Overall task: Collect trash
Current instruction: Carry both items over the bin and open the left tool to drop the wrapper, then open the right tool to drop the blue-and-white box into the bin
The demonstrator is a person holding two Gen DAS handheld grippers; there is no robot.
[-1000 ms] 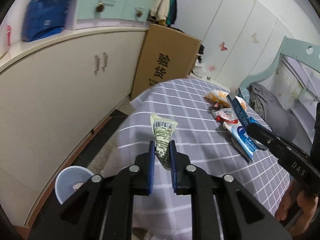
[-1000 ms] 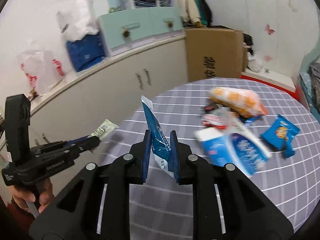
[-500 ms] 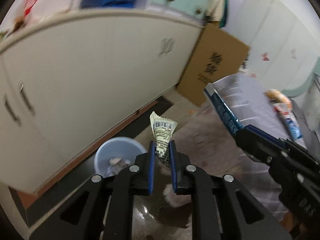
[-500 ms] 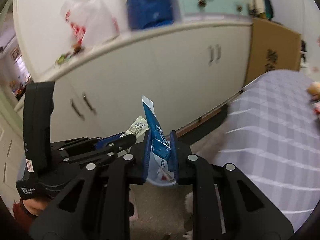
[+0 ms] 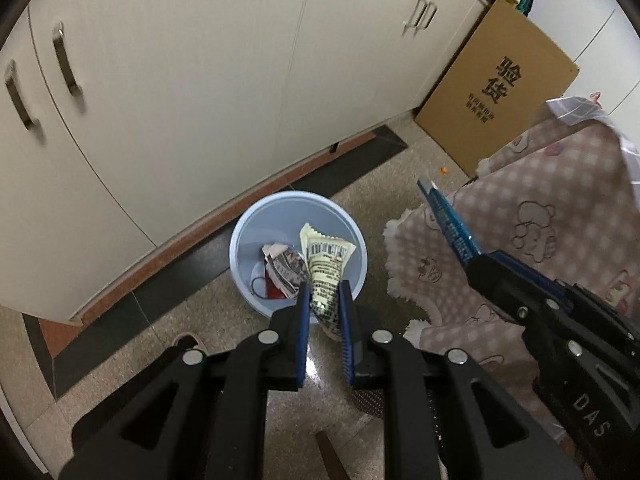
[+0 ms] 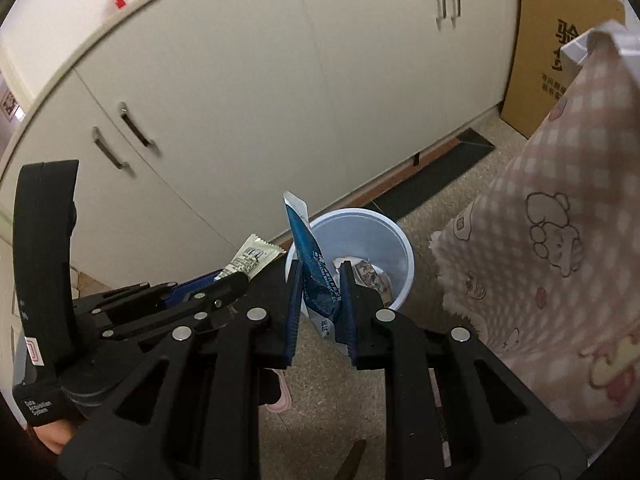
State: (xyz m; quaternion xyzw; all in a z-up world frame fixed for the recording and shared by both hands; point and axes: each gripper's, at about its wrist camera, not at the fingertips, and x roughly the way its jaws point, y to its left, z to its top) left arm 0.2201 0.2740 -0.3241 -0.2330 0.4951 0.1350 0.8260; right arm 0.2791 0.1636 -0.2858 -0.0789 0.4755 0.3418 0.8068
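Clamped, left gripper [image 5: 323, 308], on a pale barcoded wrapper [image 5: 326, 264] above the blue bin [image 5: 248, 236]. Pinched likewise, right gripper [image 6: 320, 298], around a blue sachet [image 6: 310, 256] (lower end hidden between pads). Crumpled scraps [image 5: 282, 266] in bin, hard to identify.

Left gripper [image 5: 323, 300] clamps a cream wrapper [image 5: 326, 270] above a pale blue bin [image 5: 244, 240] holding crumpled scraps [image 5: 282, 266]. Right gripper [image 5: 474, 258] pinches a blue wrapper [image 5: 446, 220] beside a pink blanket [image 5: 560, 220]. Behind: 1 cardboard box [image 5: 496, 88], white cabinets [image 5: 192, 80].
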